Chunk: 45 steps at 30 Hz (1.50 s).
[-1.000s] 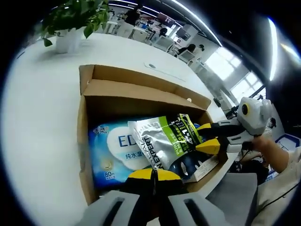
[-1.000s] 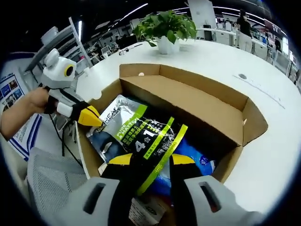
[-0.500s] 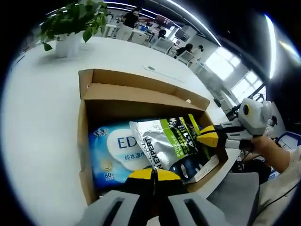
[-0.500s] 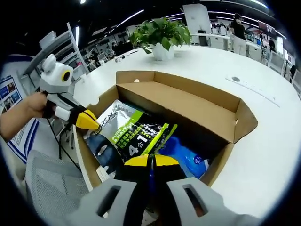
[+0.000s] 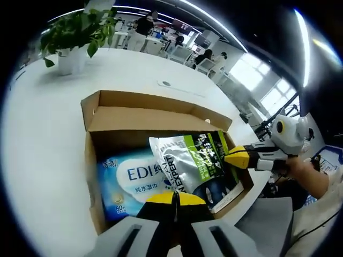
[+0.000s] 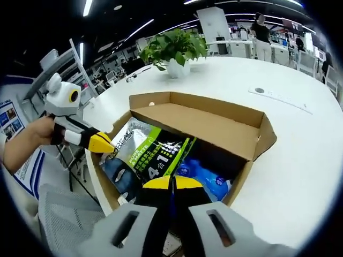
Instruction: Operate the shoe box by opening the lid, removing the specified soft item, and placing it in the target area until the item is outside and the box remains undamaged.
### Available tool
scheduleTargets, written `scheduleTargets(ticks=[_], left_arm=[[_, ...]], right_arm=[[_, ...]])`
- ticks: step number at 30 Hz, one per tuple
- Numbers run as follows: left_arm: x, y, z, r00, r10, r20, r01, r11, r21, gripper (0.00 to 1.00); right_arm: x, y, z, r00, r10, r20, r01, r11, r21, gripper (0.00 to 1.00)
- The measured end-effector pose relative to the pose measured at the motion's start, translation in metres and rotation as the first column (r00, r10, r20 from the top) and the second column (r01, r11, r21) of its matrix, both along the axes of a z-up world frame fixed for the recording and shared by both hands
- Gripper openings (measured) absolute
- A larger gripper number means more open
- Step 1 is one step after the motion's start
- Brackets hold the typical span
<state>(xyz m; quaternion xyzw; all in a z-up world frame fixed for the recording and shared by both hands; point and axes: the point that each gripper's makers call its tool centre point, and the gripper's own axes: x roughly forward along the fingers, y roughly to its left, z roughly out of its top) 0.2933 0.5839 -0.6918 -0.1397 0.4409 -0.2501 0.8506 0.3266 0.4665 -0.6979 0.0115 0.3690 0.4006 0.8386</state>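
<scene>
Both tools, left (image 5: 172, 196) and right (image 6: 172, 182), hover jaws-together, seemingly gripping nothing, over the shoe box (image 5: 161, 112).

Bright ceiling strip lights, window glare, sharp centre, fisheye-bent edges

pouch (image 5: 194, 163) over wipes pack (image 5: 131, 179) in box (image 5: 161, 119)

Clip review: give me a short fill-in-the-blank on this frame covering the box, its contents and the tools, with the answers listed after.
1. The cardboard box on the white table has its lid ____.
2. The blue wipes pack lies ____ the silver-and-green pouch.
3. The right tool has its yellow-tipped jaws ____.
4. Beyond the box stands a potted ____ in a white pot.

Missing words: open; under; shut; plant
</scene>
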Motion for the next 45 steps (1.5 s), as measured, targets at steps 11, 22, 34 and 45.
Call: scheduleTargets(ticks=[11, 22, 34, 45], left_arm=[[0.007, -0.016, 0.017, 0.999, -0.031, 0.023, 0.031, 1.000, -0.004, 0.00], [0.012, -0.042, 0.022, 0.997, -0.072, 0.029, 0.073, 0.997, -0.023, 0.00], [0.016, -0.077, 0.027, 0.993, -0.115, 0.033, 0.117, 0.992, -0.044, 0.00], [0.020, -0.106, 0.028, 0.986, -0.161, 0.032, 0.162, 0.985, -0.053, 0.00]], right_arm=[[0.003, -0.018, 0.022, 0.998, -0.066, -0.008, 0.066, 0.996, 0.055, 0.00], [0.003, -0.044, 0.031, 0.993, -0.119, -0.015, 0.120, 0.991, 0.056, 0.00], [0.005, -0.080, 0.034, 0.980, -0.194, -0.047, 0.196, 0.979, 0.049, 0.00], [0.005, -0.110, 0.032, 0.971, -0.231, -0.064, 0.233, 0.972, 0.028, 0.00]])
